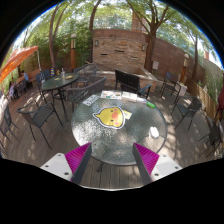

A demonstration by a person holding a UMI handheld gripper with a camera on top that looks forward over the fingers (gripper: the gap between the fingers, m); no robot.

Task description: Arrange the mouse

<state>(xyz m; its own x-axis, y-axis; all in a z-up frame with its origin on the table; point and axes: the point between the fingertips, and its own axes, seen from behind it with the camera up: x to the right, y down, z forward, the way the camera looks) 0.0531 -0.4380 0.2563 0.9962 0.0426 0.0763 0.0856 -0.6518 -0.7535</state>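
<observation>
Outdoor patio, trees and brick wall behind. Round glass-topped patio table (120, 135) just ahead of gripper (111, 159). Two magenta-padded fingers (77, 157) spread wide apart, holding nothing. Yellow rounded mouse pad (110, 117) lies near table centre, beyond fingers; small dark computer mouse (107, 113) sits on it. Black metal chairs (40, 112) and second table (58, 80) stand around.

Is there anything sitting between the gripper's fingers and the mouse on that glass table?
Nothing visible blocks the way. The gripper is open, and beyond its fingers lies bare glass table up to the yellow mouse pad. The mouse sits on that pad. The chairs stand off to the sides.
</observation>
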